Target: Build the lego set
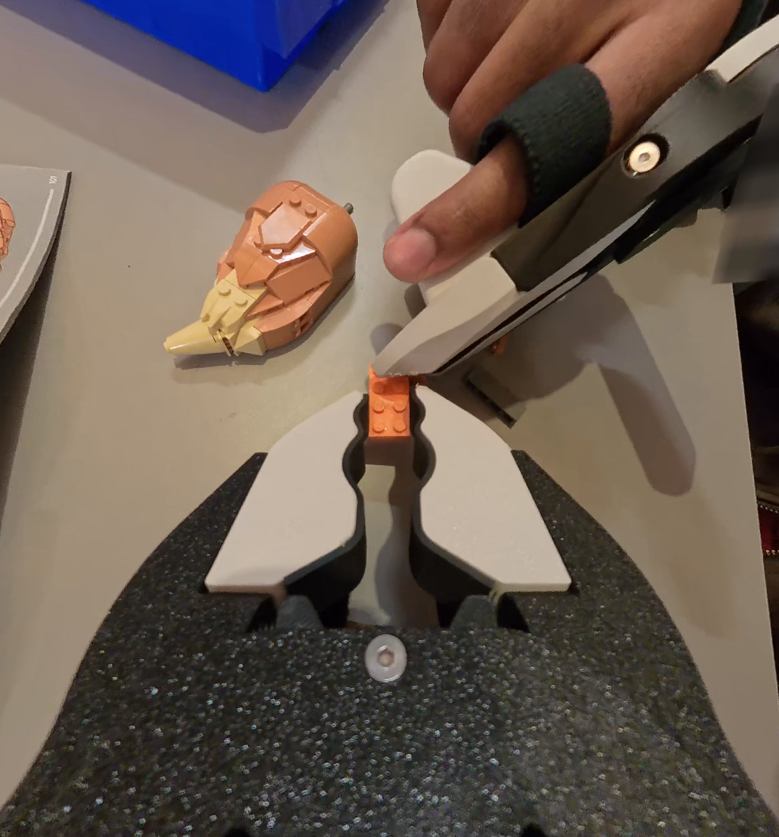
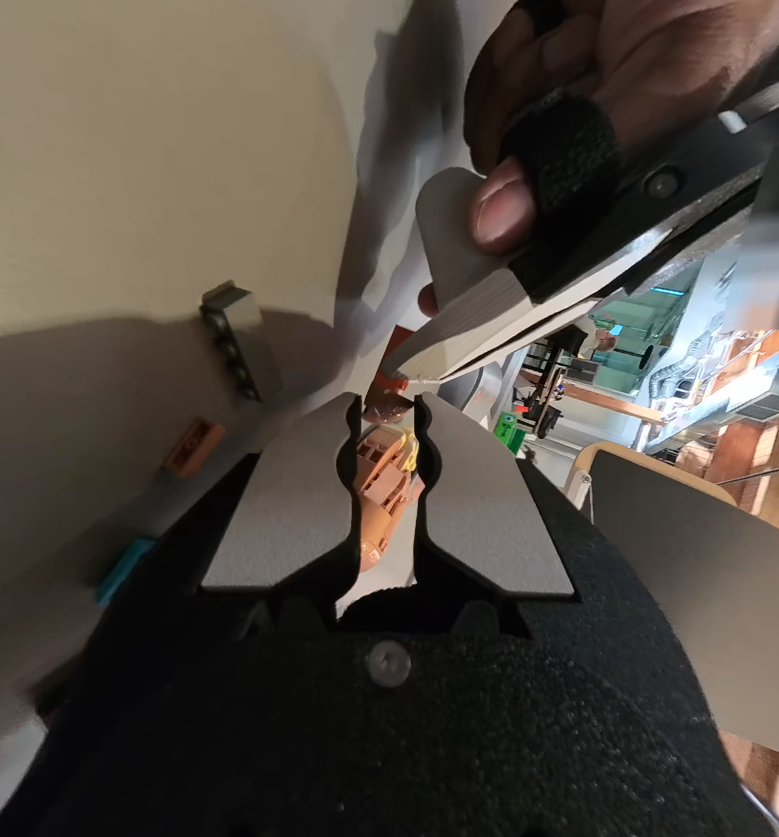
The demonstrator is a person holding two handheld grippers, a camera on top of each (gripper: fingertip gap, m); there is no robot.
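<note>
firmly, the left hand-held gripper (image 1: pixel 388 407) pinches a studded orange brick (image 1: pixel 388 414); the right hand-held gripper (image 1: pixel 396 372) nips its far end.

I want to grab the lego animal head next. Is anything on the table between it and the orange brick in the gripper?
No. In the left wrist view, only bare grey table lies between the orange brick, pinched in the left gripper, and the head model.

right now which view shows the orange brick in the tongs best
The left wrist view. It looks down on the orange brick in good light, studs clear, clamped between the left tongs. The right wrist view is tilted and blurry; there the brick is only a dark lump at the fingertips, mostly in shadow.
</note>
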